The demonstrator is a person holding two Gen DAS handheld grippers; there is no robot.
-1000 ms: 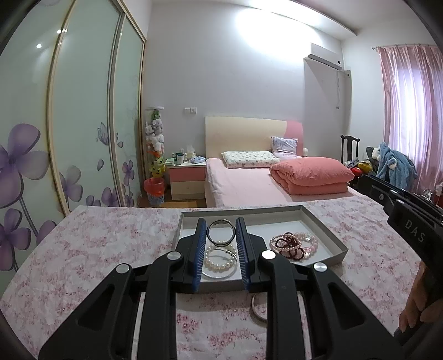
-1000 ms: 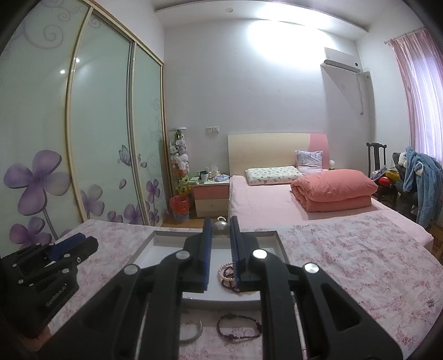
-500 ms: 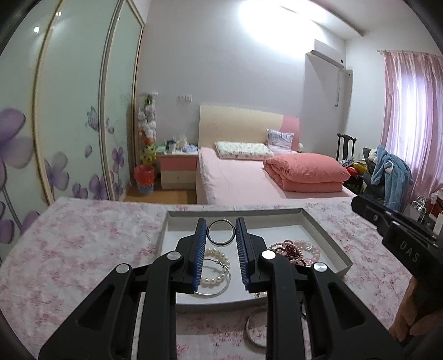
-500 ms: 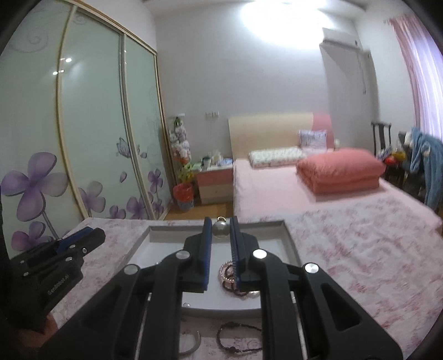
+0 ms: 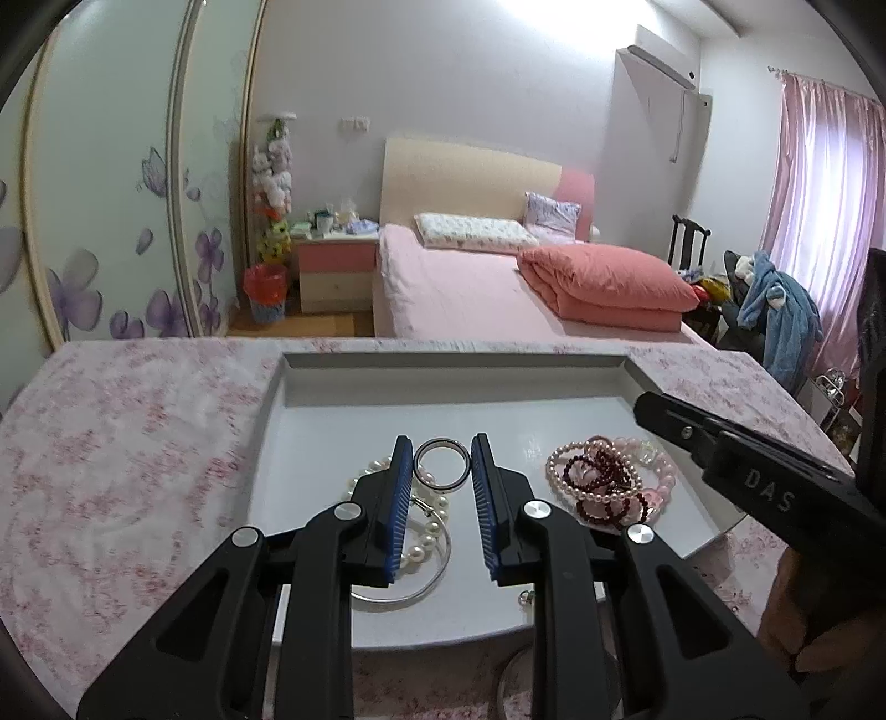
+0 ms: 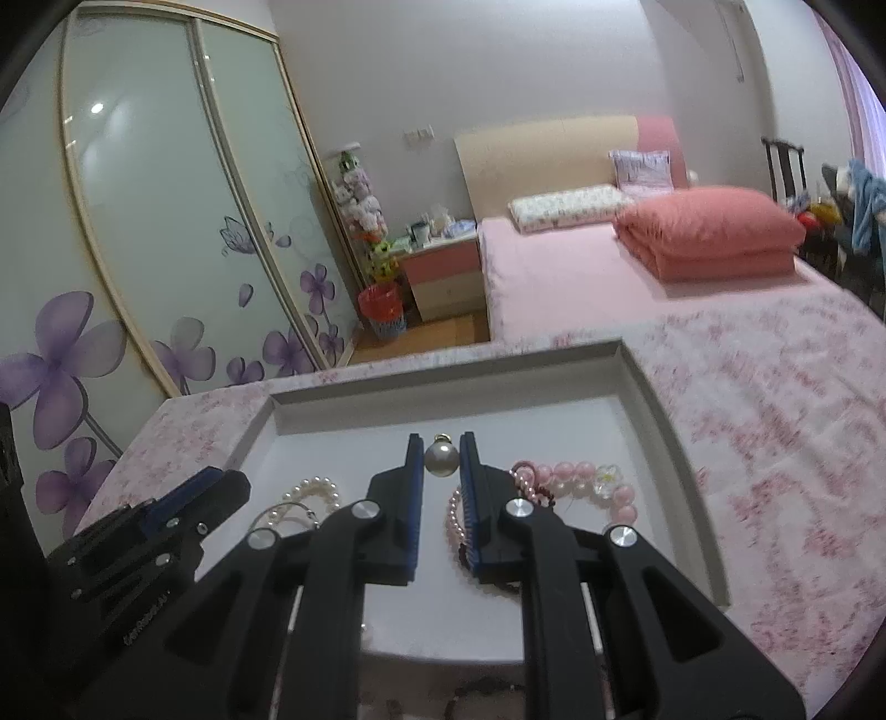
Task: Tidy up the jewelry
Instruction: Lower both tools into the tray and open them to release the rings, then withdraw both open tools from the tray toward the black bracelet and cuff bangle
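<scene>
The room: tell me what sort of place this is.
A bedroom, most likely in a home. A bed with a pillow and a folded pink quilt stands beyond the table, a nightstand sits beside it, and a flowered sliding wardrobe lines the wall.

Lying folded on the pink-sheeted bed [image 5: 459, 299]: a thick salmon quilt [image 5: 603, 282]. Standing beside it, a pink-fronted nightstand [image 5: 335, 274] and red mesh wastebasket [image 5: 267, 291].

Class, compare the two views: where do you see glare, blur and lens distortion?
Left wrist view: ceiling glare washes out the wall, wardrobe bows from the fisheye, ring sharp. Right wrist view: tilted, softer, blurred cloth; pearl fairly clear.
</scene>
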